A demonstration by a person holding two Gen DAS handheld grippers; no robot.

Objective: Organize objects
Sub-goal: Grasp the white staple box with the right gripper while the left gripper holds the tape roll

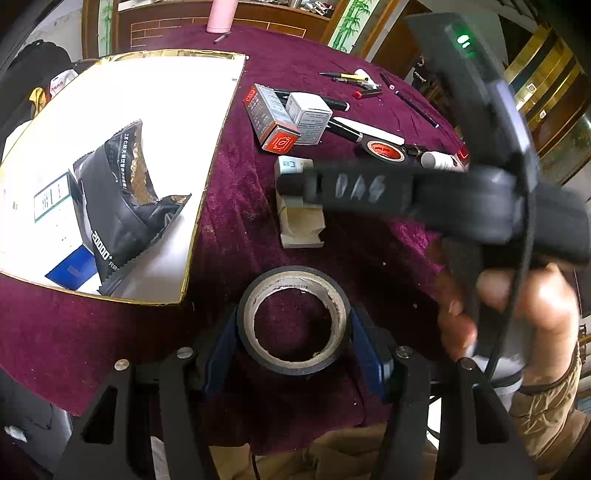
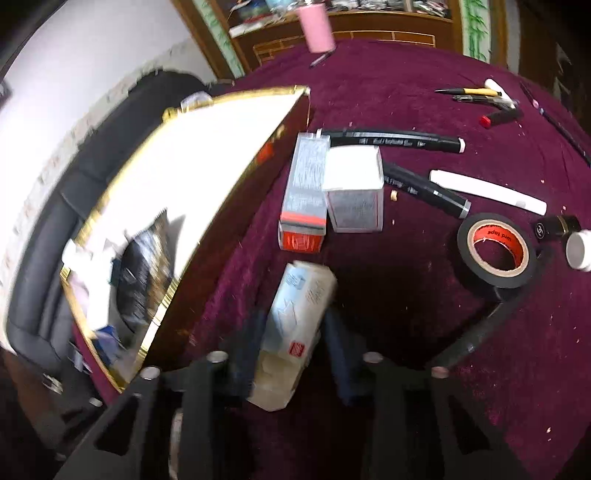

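Observation:
A black tape roll (image 1: pixel 293 319) sits between the blue pads of my left gripper (image 1: pixel 293 332), which is shut on it just above the dark red tablecloth (image 1: pixel 240 229). A small pale box with a blue label (image 2: pixel 295 317) lies lengthwise between the fingers of my right gripper (image 2: pixel 293 350), and the pads press on its sides. In the left wrist view the right gripper (image 1: pixel 295 182) reaches in from the right over that same small box (image 1: pixel 301 221). To the left stands a big white box with a gold rim (image 1: pixel 147 92) (image 2: pixel 221 147), which holds a black foil bag (image 1: pixel 122 206).
Behind the small box lie a grey box with red ends (image 2: pixel 304 192), a white cube box (image 2: pixel 354 188), black markers (image 2: pixel 395 141), a white tube (image 2: pixel 487 192) and a second tape roll with a red core (image 2: pixel 496 249). Pens (image 2: pixel 476 92) and a pink bottle (image 2: pixel 317 27) stand farther back.

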